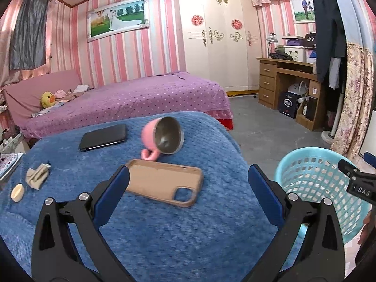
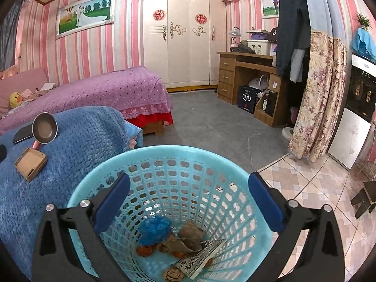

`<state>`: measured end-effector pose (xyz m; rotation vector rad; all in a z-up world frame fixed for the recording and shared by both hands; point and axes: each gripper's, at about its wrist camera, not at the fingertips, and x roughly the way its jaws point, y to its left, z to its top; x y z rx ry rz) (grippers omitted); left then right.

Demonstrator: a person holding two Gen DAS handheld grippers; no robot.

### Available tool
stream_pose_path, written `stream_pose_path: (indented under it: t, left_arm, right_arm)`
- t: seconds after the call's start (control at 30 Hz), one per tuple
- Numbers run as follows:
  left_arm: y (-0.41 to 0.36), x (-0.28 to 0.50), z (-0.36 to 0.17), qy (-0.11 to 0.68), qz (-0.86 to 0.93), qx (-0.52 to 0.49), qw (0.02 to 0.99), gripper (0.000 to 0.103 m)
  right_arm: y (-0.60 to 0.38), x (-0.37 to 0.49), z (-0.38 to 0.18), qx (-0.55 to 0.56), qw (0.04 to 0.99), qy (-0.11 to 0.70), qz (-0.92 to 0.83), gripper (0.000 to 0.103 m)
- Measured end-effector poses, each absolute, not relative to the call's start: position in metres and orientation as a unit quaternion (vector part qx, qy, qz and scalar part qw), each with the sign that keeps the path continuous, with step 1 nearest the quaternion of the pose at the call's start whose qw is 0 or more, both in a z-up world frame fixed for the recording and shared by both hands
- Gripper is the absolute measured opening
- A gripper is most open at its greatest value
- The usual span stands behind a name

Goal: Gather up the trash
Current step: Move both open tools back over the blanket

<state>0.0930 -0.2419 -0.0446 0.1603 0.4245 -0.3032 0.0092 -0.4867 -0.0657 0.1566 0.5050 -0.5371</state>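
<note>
My left gripper [image 1: 189, 181] is open and empty above a blue blanket [image 1: 145, 225]. A crumpled beige scrap [image 1: 37, 175] and a small cream lid [image 1: 17, 192] lie at the blanket's left. A light-blue mesh basket [image 1: 312, 162] stands to the right. My right gripper [image 2: 189, 188] is open and empty over the basket's [image 2: 162, 155] mouth. Inside lie a blue wad [image 2: 154, 230], brown crumpled paper [image 2: 188, 237], orange peel [image 2: 145, 250] and a small printed box [image 2: 202, 257]. The right gripper's body shows at the left wrist view's right edge.
On the blanket lie a tan phone case [image 1: 164, 182], a tipped pink cup [image 1: 164, 137] and a black phone [image 1: 103, 137]. A purple bed [image 1: 131, 98], a wardrobe [image 1: 216, 37] and a wooden desk [image 1: 286, 82] stand behind. A flowered curtain [image 2: 317, 98] hangs at right.
</note>
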Motion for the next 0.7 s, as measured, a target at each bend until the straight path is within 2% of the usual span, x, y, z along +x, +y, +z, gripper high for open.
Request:
stream_pose_path:
  t: [0.7]
  left_arm:
    - [-0.051, 0.137, -0.059, 0.234, -0.010, 0.074, 0.969, 0.097]
  right_arm:
    - [-0.338, 0.097, -0.042, 0.012, 0.962, 0.229, -0.147, 0.098]
